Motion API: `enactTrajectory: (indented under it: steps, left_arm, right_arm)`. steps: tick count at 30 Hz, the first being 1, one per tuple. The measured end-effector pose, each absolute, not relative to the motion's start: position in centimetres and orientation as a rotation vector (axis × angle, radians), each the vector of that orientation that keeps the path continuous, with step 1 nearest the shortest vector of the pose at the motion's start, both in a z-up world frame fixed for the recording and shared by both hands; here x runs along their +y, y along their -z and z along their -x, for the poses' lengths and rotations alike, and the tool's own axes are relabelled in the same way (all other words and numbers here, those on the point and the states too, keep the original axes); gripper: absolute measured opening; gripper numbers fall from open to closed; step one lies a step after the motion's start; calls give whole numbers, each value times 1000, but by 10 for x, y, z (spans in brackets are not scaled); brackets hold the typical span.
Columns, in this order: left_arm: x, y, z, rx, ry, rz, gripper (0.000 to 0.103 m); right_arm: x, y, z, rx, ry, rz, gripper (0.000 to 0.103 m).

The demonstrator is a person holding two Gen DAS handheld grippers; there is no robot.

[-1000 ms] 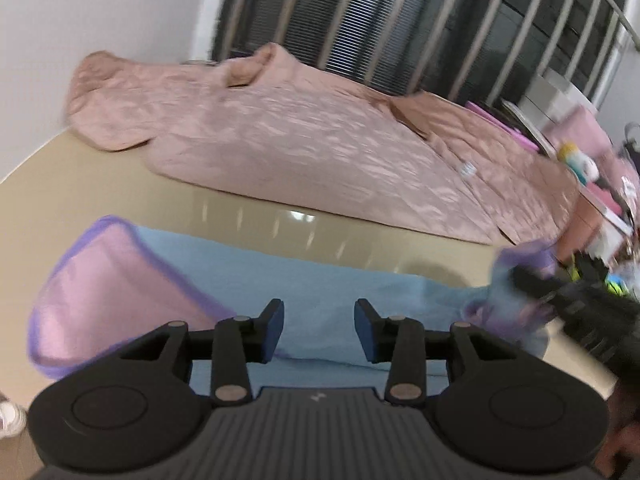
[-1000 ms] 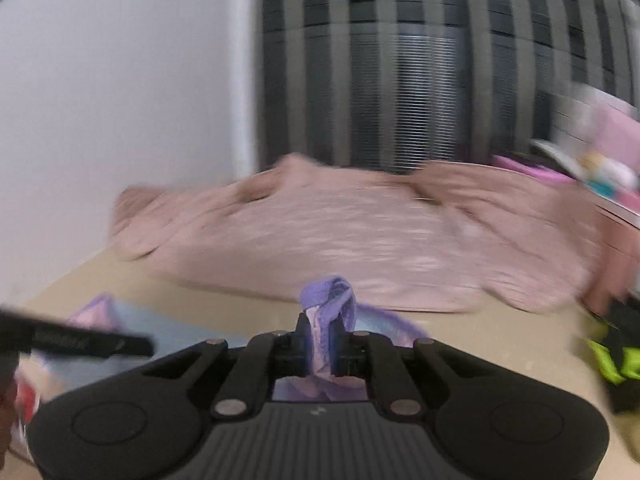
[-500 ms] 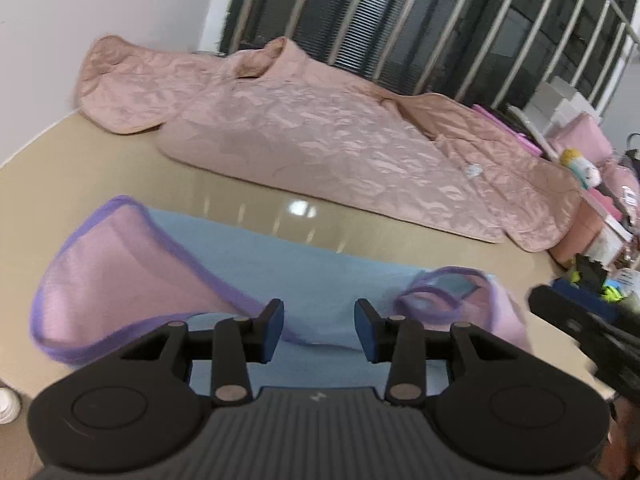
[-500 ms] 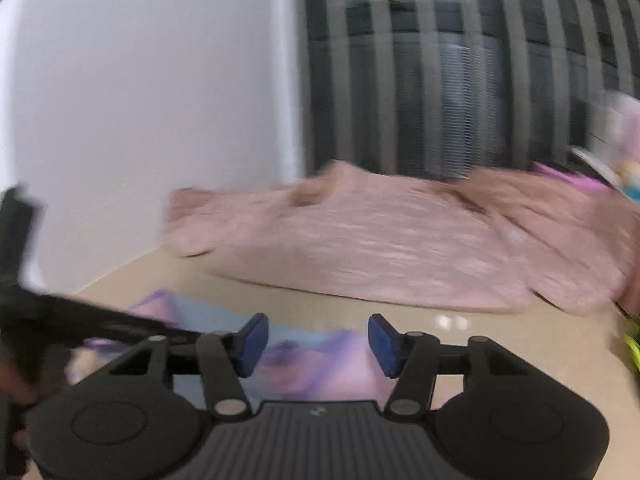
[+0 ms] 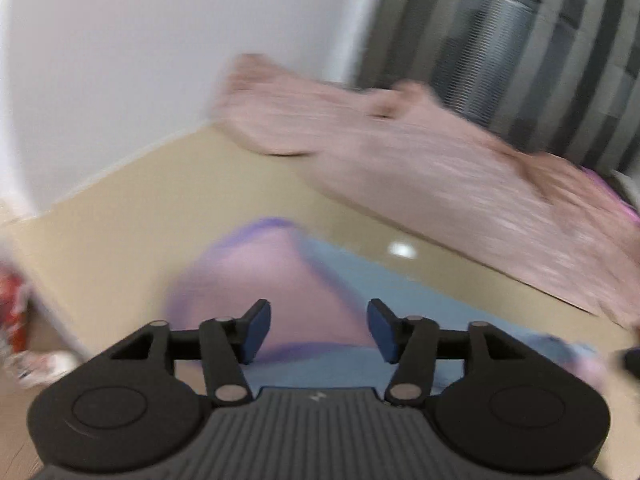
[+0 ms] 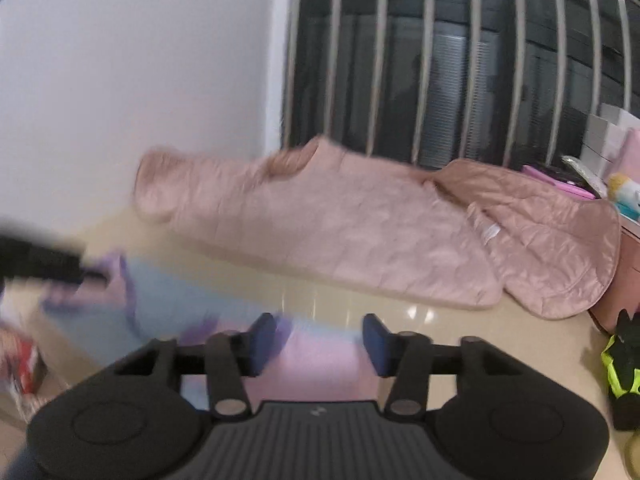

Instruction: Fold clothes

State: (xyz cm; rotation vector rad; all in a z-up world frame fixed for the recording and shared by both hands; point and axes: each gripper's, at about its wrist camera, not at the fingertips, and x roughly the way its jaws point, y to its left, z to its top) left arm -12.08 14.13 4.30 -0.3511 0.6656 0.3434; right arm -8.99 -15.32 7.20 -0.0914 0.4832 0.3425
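A light blue garment [image 5: 384, 300] with pink, purple-trimmed ends lies flat on the beige table. My left gripper [image 5: 319, 330] hovers open over its pink left end [image 5: 276, 280], nothing between the blue pads. My right gripper [image 6: 319, 344] is open above the garment's pink right end [image 6: 316, 356], also holding nothing. The blue middle [image 6: 168, 292] stretches away to the left in the right wrist view, where the left gripper's dark body [image 6: 40, 260] shows blurred at the edge. Both views are motion-blurred.
A large pink quilted jacket [image 6: 360, 224] is spread across the back of the table [image 5: 140, 216], in front of a barred window. Boxes and a toy [image 6: 624, 188] crowd the far right. A black and neon-yellow item [image 6: 624, 360] lies at the right edge. White wall at left.
My right gripper has opened and let go of the purple-trimmed end, which now lies folded onto the garment. My left gripper has swung left toward the pink left end.
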Motion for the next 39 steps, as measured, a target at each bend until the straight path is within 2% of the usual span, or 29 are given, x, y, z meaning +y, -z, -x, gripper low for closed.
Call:
enactTrajectory:
  steps: [5, 13, 15, 17, 19, 21, 22, 23, 27, 31, 39]
  left_arm:
    - [160, -34, 143, 586, -584, 305, 75]
    - [159, -22, 155, 630, -635, 247, 75]
    - [160, -20, 151, 648, -615, 257, 63]
    - [164, -20, 149, 648, -603, 273, 59]
    - [168, -20, 149, 641, -580, 293, 40]
    - [171, -19, 147, 637, -544, 313, 4]
    - [172, -19, 146, 637, -522, 321, 2]
    - [173, -19, 144, 637, -503, 330, 2]
    - [179, -20, 132, 601, -443, 367, 1]
    - [175, -32, 91, 533, -343, 266, 1]
    - [127, -59, -86, 589, -66, 75, 1]
  right_arm:
    - [-124, -84, 36, 591, -550, 203, 50]
    - [22, -69, -39, 699, -840, 299, 48]
    - [48, -57, -49, 737, -852, 350, 45]
    - [74, -46, -58, 774, -863, 401, 45]
    - [83, -41, -64, 790, -853, 412, 44]
    - [82, -41, -66, 793, -831, 399, 38]
    - [81, -41, -68, 795, -821, 392, 18]
    - [81, -41, -69, 796, -810, 386, 3]
    - [79, -40, -74, 802, -767, 359, 2]
    - [52, -53, -86, 741, -634, 266, 2]
    - [-56, -87, -158, 736, -259, -13, 2]
